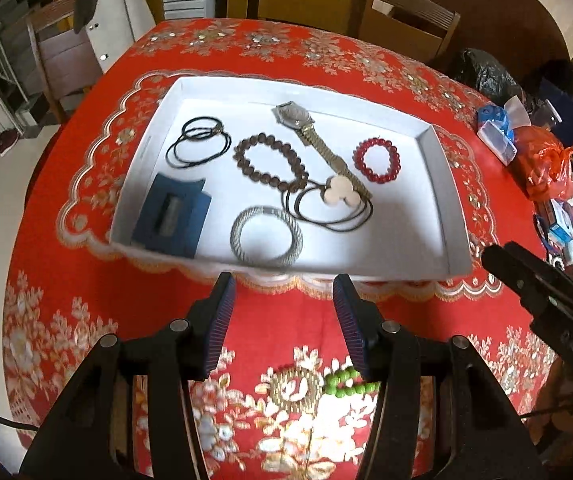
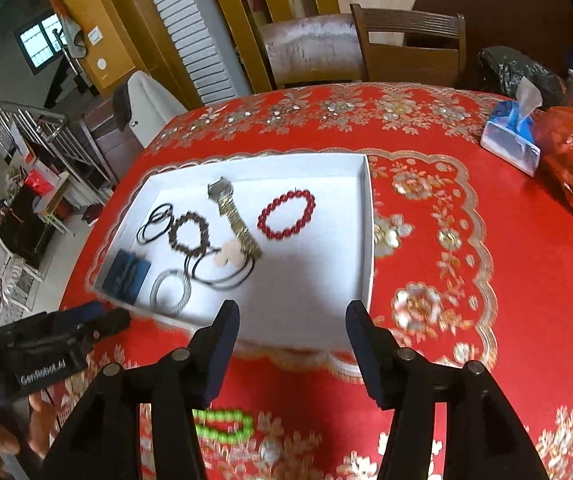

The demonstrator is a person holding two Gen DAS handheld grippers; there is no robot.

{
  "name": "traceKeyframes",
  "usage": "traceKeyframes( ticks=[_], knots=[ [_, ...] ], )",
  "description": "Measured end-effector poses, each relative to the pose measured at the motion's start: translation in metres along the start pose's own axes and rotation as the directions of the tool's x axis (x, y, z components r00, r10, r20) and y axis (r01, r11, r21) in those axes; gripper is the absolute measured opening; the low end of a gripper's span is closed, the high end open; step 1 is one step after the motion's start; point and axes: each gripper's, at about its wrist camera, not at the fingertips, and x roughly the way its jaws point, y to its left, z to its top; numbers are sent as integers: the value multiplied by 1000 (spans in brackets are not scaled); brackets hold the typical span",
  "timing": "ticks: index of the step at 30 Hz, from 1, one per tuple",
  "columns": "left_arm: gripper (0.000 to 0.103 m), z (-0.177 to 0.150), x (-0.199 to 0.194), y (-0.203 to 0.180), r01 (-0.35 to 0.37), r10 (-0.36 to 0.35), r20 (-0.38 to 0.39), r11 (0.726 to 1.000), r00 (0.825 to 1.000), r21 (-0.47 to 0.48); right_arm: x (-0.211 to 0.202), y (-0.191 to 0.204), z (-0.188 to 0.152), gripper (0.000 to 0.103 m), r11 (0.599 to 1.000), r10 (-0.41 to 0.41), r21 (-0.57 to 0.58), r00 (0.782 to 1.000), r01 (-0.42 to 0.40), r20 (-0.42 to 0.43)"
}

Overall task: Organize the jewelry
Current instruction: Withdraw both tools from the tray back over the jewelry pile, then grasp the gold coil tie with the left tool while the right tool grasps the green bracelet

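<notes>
Down by my left wrist, behind and below the right-hand finger of my left gripper (image 1: 284,280), lies the green bead bracelet (image 1: 348,384) on the red tablecloth (image 1: 278,328), partly hidden by that finger. Both left jaws stand apart with nothing between them. Ahead of the tips sits the white tray (image 1: 452,216), its near rim just beyond them. Inside lie a silver bangle (image 1: 266,236) nearest the fingers, a blue card (image 1: 172,216) left of it, a wristwatch (image 1: 318,144) running diagonally away to the left, a red bead bracelet (image 1: 376,159) to the right, and brown beads (image 1: 270,162) and black cord loops (image 1: 198,142) farther off. I read no writing in this view.

Seen from my right wrist, the green bead bracelet (image 2: 224,426) again lies behind the tips, under my left-hand finger, long axis running side to side. My right gripper (image 2: 292,310) is also open and empty, hanging over the tray's near edge (image 2: 368,240). My left gripper (image 2: 98,320) shows at far left, its body marked "GenRobot.AI". I judge both hands about equally near the green bracelet, and either must draw back and down to reach it.
</notes>
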Motion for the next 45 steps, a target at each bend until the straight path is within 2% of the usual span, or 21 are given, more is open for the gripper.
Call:
traceKeyframes(
  ticks=[5,9,20,34,40,45],
  knots=[
    [50,-15,-18,-4,11,-11,13,1000,1000,3,-15,9,-15,53,1000,7,-23,1000,-6,14],
    [50,-29,-29,-7,-6,5,19,1000,1000,18,-23,13,-35,60,1000,-1,-22,999,1,37],
    [50,-67,-35,2,-25,25,-8,999,1000,-31,-25,6,-81,61,1000,-6,-20,998,5,-57],
    [50,-90,-35,-23,9,-9,-11,1000,1000,-14,-50,15,-86,61,992,-15,-123,999,11,-29],
    [50,-87,-28,-21,39,-39,-3,998,999,-45,-48,7,-87,61,991,-28,-135,996,16,-89],
    [50,-84,-28,-16,4,-4,7,999,1000,-40,-50,-3,-90,61,994,-14,-112,997,6,-74]
  ],
)
